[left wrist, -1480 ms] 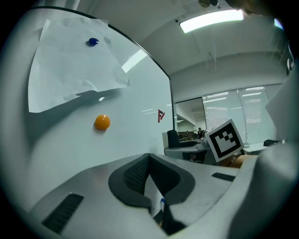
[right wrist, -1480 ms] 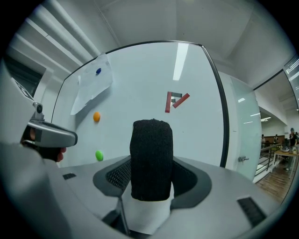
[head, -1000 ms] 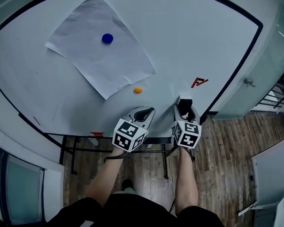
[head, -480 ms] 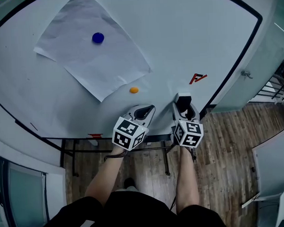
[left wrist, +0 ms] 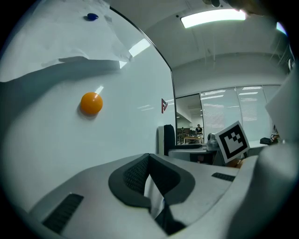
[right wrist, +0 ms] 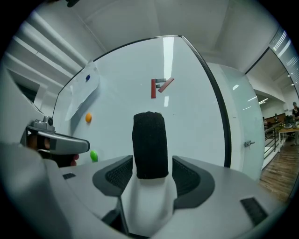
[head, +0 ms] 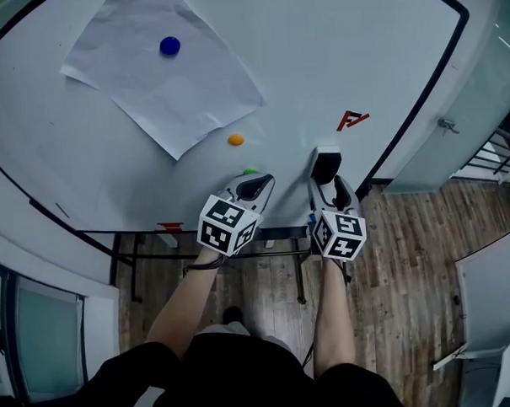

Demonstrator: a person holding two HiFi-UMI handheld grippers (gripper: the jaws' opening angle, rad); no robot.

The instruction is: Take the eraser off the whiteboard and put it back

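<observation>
The eraser (head: 325,166), white-bodied with a black felt face (right wrist: 149,140), sits upright between the jaws of my right gripper (head: 328,185), which is shut on it (right wrist: 150,173). It is held close to the lower part of the whiteboard (head: 333,60), just below a red mark (head: 351,118); I cannot tell whether the felt touches the board. My left gripper (head: 256,187) hovers beside it to the left, near a green magnet (head: 250,171). Its jaws (left wrist: 152,184) are shut with nothing in them.
A sheet of paper (head: 161,84) hangs on the board under a blue magnet (head: 170,46). An orange magnet (head: 235,140) sits below the sheet. The board's stand (head: 265,236) and a wooden floor (head: 409,259) lie below. A glass wall (head: 478,104) runs on the right.
My right gripper has carried the eraser a little further up along the board. The left gripper stayed beside it, and the green magnet now shows past its tip.
</observation>
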